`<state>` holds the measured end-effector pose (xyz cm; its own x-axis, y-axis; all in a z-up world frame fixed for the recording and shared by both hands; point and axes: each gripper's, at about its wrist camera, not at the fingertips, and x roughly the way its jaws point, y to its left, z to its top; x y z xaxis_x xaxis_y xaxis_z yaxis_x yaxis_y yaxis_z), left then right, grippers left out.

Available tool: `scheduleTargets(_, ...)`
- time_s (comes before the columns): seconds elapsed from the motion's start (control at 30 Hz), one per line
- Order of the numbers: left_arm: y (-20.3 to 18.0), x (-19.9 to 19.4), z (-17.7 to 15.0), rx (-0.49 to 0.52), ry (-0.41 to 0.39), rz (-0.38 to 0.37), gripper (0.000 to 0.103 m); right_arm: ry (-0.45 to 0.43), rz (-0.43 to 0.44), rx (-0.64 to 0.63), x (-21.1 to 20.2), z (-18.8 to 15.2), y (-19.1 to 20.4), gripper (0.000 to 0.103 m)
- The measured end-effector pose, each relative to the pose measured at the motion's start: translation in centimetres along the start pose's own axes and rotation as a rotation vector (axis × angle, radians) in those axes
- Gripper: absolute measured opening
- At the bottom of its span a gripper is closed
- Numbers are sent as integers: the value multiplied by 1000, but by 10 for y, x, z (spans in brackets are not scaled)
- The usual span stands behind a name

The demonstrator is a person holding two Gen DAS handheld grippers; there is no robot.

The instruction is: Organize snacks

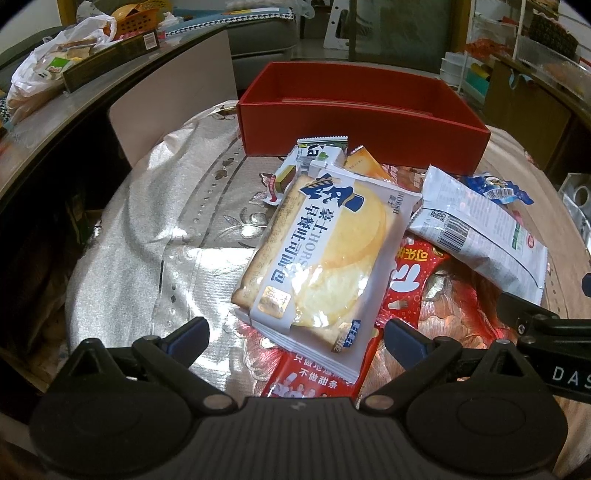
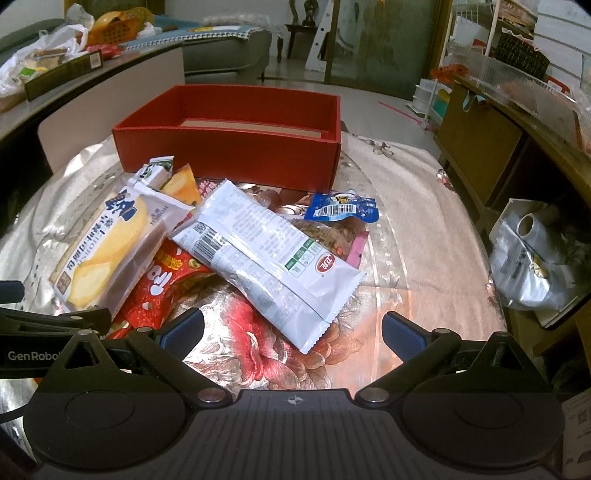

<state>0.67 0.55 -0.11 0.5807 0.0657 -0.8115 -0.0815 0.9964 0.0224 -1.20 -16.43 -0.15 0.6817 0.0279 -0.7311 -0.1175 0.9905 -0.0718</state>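
A pile of snack packs lies on the table in front of an open red box. On top are a white-and-yellow bread pack and a long white wrapper. A red pack lies under them, with a small blue packet near the box. My left gripper is open just before the bread pack. My right gripper is open, with the white wrapper's near end between its fingers.
The table wears a shiny floral cloth. A counter with a plastic bag and an orange basket runs along the left. A wooden cabinet and a box holding a silver bag stand at the right.
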Motion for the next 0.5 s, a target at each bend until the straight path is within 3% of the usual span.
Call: scheduleTargets(0.5, -1, 0, 0, 4, 2, 1, 95, 11, 4, 2, 1, 0, 0, 103)
